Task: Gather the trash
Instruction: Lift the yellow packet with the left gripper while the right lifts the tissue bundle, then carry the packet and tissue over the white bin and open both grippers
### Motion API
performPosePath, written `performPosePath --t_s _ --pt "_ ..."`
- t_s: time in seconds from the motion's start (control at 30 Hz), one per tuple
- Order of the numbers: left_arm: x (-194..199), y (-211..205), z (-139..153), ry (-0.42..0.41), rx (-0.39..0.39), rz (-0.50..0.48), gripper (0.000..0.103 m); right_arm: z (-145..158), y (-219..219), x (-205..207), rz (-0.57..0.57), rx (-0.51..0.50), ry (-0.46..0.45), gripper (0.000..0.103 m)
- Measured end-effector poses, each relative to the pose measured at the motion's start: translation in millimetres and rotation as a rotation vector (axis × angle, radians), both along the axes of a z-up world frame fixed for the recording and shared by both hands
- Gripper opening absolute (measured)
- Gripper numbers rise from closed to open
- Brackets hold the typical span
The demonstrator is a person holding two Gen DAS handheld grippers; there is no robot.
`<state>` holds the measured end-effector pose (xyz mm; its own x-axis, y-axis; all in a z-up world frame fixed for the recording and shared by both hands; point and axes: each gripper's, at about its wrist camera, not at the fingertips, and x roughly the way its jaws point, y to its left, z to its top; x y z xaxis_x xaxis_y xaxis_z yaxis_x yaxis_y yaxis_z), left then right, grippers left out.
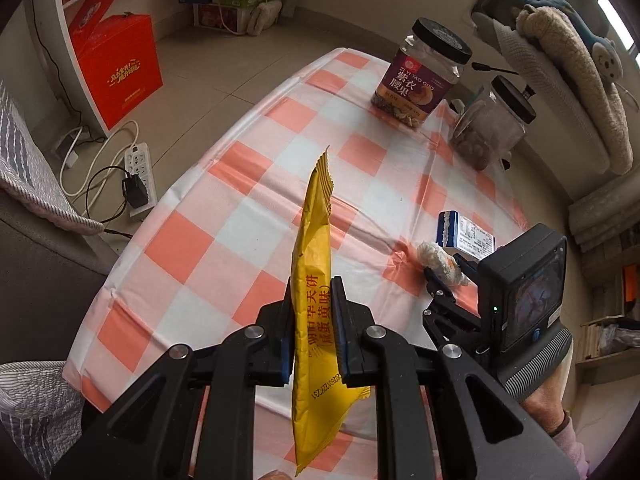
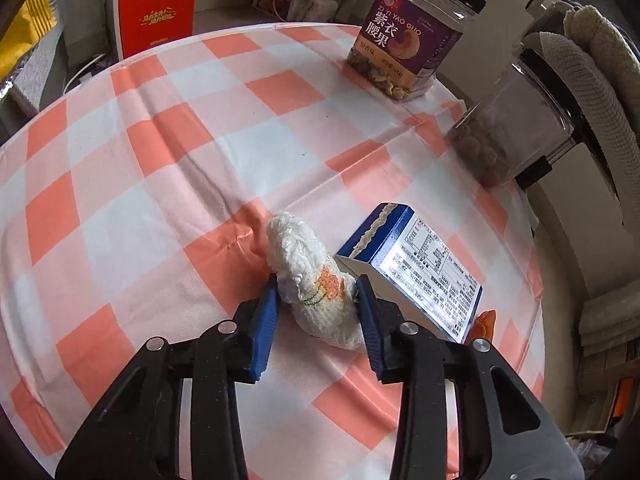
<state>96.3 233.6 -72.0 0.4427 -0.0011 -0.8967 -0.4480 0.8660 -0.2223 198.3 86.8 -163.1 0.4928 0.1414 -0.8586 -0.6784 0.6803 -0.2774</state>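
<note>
- A checked orange-and-white tablecloth (image 2: 168,168) is covering the table, with a cashew jar (image 2: 404,40) and a second clear jar (image 2: 508,136) standing far beyond the fingertips, and a red box (image 1: 116,68) sitting on the floor behind.
- The right gripper (image 2: 316,300) is straddling a crumpled tissue wad (image 2: 312,280) that is lying on the cloth; the blue pads (image 2: 266,320) are sitting on either side of it, touching or nearly so, but not visibly squeezing yet.
- A blue carton (image 2: 416,272) is lying just outside the right-side finger — closing squarely should be catching the wad alone, not the carton's edge.
- Soft paper is likely compressing easily, so a full, centred squeeze before lifting seems wise.
- The left gripper (image 1: 312,316) is being held above the table's near edge, clamped on a yellow snack wrapper (image 1: 314,264) that is standing upright between its fingers and hanging below them.
- The right gripper is angling low and forward — almost flat to the cloth.
</note>
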Motion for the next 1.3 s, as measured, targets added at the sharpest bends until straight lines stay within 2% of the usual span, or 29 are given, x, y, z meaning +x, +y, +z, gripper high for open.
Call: performPosePath --t_s 0.13,0.53,0.77,0.93,1.3 --pt "-4.5 4.5 5.7 -0.020 -0.017 0.011 0.016 16.9 -9.2 -4.5 -0.052 0.081 0.002 0.035" --pt "-8.7 -12.6 20.7 -0.078 -0.003 -0.021 0.016 94.9 -59.6 -27.1 -0.192 0.350 -0.042 0.035" --pt "-2.0 -24.7 18.0 -0.086 -0.021 -0.045 0.016 106.4 -111.5 -35.6 -0.304 0.516 -0.013 0.035" --pt "6.2 -44.6 17.2 -0.092 -0.046 -0.078 0.016 120.1 -132.9 -33.2 -0.344 0.548 -0.058 0.035" --pt "24.3 -110.8 22.8 -0.125 -0.034 -0.185 0.016 149.3 -198.5 -40.2 -0.447 0.572 -0.175 0.035"
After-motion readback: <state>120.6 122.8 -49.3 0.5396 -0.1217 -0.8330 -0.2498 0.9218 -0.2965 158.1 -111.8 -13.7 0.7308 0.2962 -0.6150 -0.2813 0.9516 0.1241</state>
